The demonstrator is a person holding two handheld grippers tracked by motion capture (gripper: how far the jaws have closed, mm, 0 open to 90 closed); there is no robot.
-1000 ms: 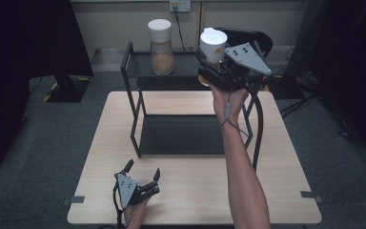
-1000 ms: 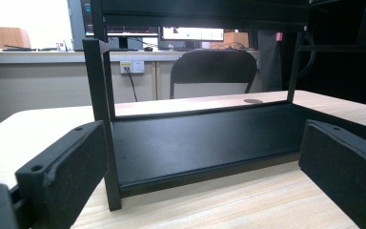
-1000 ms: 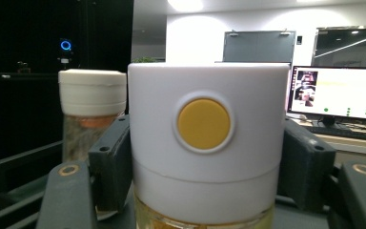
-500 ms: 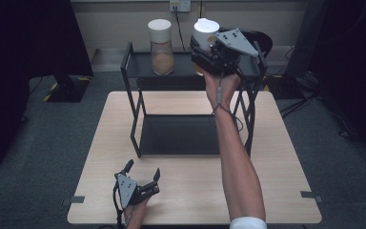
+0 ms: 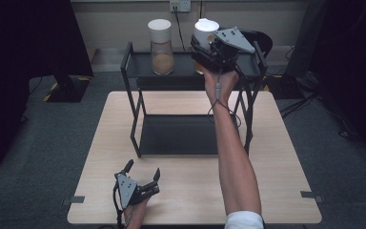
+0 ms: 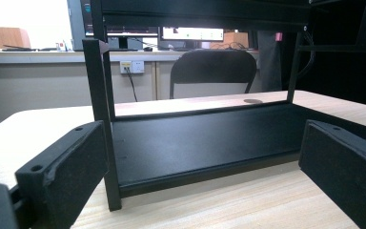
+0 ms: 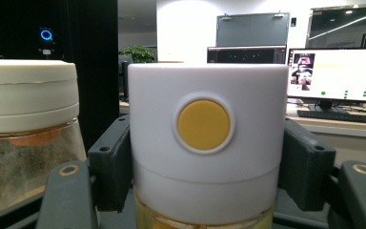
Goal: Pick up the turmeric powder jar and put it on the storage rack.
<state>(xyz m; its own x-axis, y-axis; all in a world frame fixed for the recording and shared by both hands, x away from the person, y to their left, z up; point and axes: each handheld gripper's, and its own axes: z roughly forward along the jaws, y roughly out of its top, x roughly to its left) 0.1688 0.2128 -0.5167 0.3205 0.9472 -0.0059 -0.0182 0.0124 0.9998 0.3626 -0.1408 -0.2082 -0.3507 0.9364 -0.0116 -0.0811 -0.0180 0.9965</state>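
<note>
- I see a second white-lidded jar (image 5: 160, 46) of brown powder standing on the black rack's top shelf (image 5: 181, 71).
- A black chair (image 6: 213, 71) sits behind my table (image 5: 190, 200).
- Monitors (image 7: 336, 71) glow beyond.

A rack (image 5: 136, 102) is placed at the far middle of the tabletop (image 5: 276, 157). On its top shelf, one jar (image 5: 161, 46) is set left, another jar (image 5: 205, 29) is held right by the right tool (image 5: 208, 50). The left tool (image 5: 143, 177) is rested near, left.
</note>
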